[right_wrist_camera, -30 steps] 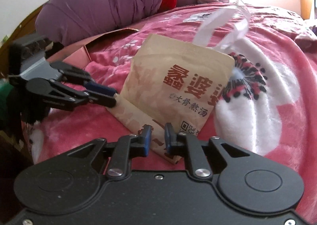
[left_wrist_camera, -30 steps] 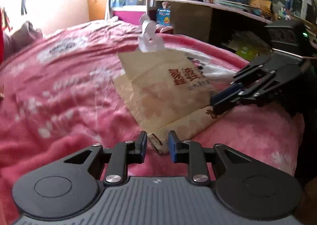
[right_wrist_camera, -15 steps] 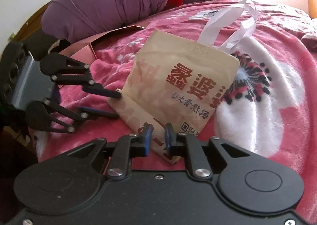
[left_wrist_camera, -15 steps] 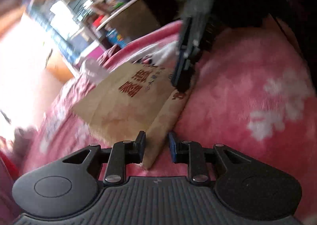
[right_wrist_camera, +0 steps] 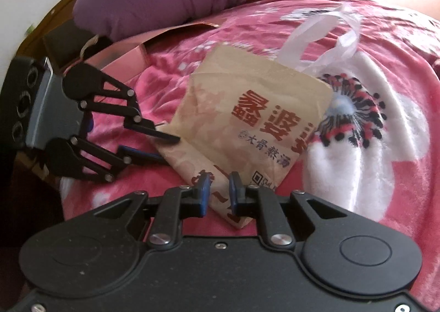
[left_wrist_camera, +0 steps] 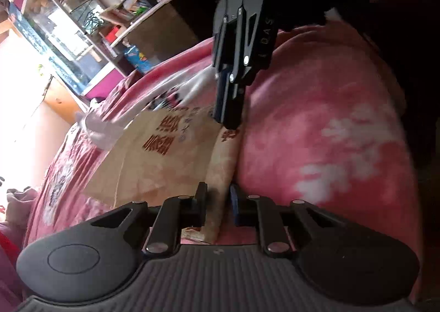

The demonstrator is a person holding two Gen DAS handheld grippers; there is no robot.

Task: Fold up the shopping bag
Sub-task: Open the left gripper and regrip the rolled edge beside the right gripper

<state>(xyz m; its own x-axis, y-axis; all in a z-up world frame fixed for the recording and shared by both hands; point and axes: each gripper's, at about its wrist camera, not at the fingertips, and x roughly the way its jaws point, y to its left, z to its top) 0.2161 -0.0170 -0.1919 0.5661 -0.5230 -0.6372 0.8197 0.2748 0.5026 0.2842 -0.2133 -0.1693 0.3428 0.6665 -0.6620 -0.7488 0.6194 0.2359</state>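
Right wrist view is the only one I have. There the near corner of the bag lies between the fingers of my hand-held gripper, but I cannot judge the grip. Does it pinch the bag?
Observer: It looks so. In the left wrist view the right hand-held gripper has its fingers together on a corner of the shopping bag.
Operator: And the left one, from its own camera?
Observer: The left hand-held gripper is closing, with the bag's folded strip between its fingers; small gaps show beside the pads.
Operator: What is behind my gripper?
Observer: A cluttered shelf with books stands past the bed.
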